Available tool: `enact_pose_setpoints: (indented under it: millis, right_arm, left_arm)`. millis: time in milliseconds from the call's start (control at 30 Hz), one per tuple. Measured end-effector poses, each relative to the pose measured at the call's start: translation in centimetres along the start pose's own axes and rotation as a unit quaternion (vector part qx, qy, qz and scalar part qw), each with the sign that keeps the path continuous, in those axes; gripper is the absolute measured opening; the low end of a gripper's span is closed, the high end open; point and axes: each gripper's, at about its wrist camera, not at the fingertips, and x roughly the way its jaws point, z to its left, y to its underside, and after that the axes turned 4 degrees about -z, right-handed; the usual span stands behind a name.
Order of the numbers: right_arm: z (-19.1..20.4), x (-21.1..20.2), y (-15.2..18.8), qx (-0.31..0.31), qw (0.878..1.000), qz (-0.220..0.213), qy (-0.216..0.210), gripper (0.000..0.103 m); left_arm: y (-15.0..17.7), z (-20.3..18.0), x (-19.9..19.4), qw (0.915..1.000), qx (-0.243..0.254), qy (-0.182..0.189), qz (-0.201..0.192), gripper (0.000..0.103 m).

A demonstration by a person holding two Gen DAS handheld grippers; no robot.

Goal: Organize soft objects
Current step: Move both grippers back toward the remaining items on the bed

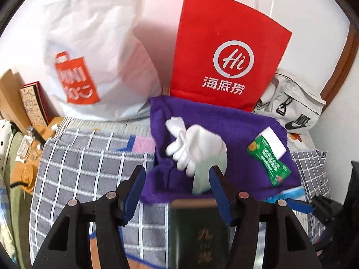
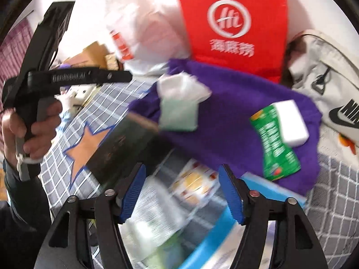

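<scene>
Both blue-padded grippers, left [image 1: 177,187] and right [image 2: 181,188], gape empty; white cotton glove [image 1: 195,148] on purple fleece cloth [image 1: 235,130] points its fingers left, cuff partly hidden.

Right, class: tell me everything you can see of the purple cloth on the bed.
The purple cloth is a soft, fuzzy-looking fabric, spread rumpled with folds along its near edge. It lies on the grey checked bedding, its far edge against the red paper bag. On it rest a pair of white gloves and a white sponge block in a green wrapper. Neither pair of tongs touches it.
</scene>
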Motion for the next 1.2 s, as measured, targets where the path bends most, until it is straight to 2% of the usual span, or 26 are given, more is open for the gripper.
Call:
enact_pose_setpoints:
  millis: [67,233,300,367,467,567,933,1100,1200]
  right_arm:
    - [1.2,0.4,1.1,-0.009,1.0,0.011,0.006,0.078]
    - [2.1,1.1,3.0,-0.001,0.999,0.033,0.02,0.077]
    - [2.1,1.2,3.3,0.004,0.999,0.032,0.013,0.064]
    - [2.2,0.9,3.7,0.009,1.0,0.027,0.005,0.027]
    - [2.7,-0.2,4.2,0.009,1.0,0.007,0.005,0.015]
    - [3.6,-1.7,4.6,0.003,1.0,-0.012,-0.001,0.009]
    - [4.7,-8.9,7.8,0.019,0.997,-0.073,-0.007,0.007]
    - [3.9,-10.5,10.6,0.036,0.997,-0.074,0.0,0.007]
    - [2.8,-11.0,12.6,0.05,0.996,-0.068,0.019,0.007]
  left_arm:
    - [1.1,0.4,-0.7,1.0,-0.005,0.003,0.002,0.057]
    - [3.7,1.1,-2.2,0.9999,-0.009,0.008,0.006,0.057]
    - [4.7,1.1,-2.7,0.9999,-0.009,0.008,0.007,0.057]
    - [5.7,1.2,-3.2,0.9999,-0.007,0.007,0.007,0.057]
    - [7.2,1.1,-3.8,0.9999,-0.005,0.007,0.006,0.057]
    - [8.7,0.9,-4.3,0.9998,-0.005,0.012,0.012,0.057]
    - [13.3,-0.9,-6.7,0.9996,0.0,0.019,0.019,0.057]
    - [15.4,-1.9,-7.3,0.9994,0.009,0.024,0.023,0.057]
    - [16.9,-2.7,-7.3,0.999,0.019,0.028,0.028,0.057]
